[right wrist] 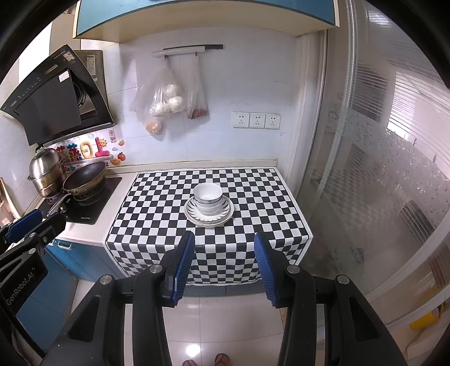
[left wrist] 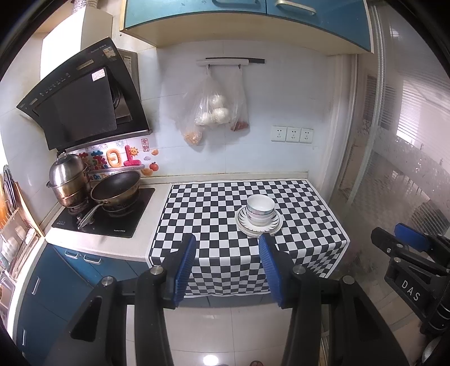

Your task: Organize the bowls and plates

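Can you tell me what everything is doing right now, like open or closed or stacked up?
Left gripper: open, holding nothing.
Right gripper: open, holding nothing.
Bowls: stacked, upright, on the plates.
Plates: stacked flat on the checkered cloth.
Pan: on the stove, empty.
Steamer pot: lid on.
Bags: hanging from wall hooks.
Upper cabinets: closed.

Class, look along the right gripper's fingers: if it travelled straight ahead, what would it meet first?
Probably the stacked bowls on the plates; the right gripper is open, and only checked cloth lies between. Depth is uncertain.
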Tool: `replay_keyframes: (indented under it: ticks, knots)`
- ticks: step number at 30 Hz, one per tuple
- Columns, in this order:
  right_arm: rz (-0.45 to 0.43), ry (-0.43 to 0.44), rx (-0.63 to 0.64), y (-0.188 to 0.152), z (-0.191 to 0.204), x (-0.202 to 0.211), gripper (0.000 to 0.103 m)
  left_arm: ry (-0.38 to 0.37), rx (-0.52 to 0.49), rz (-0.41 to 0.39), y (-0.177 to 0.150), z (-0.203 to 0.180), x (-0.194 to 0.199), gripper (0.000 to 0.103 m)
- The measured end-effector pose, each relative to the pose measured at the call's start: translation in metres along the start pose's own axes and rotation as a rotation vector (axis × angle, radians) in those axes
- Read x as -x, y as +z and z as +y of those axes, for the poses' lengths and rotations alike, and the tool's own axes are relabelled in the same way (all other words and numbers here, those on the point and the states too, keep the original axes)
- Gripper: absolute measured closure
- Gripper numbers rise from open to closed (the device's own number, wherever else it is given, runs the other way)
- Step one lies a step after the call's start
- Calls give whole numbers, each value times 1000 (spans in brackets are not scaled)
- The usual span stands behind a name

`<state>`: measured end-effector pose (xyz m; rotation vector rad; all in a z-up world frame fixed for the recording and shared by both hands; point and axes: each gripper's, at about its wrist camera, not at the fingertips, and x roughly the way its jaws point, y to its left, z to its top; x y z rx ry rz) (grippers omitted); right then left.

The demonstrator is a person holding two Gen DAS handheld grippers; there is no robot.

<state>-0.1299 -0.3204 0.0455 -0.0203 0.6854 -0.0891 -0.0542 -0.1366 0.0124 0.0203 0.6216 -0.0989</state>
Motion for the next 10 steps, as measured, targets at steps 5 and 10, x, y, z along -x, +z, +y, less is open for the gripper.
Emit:
replay_keyframes:
  ticks: [5, 10]
  knots:
    - [1, -2, 3, -1, 1, -1, 56, 4, 4, -6, 0, 1, 1, 59]
    - [-1, -3, 2, -2, 1, 0, 56, 5, 11, -9, 1, 4, 2, 59]
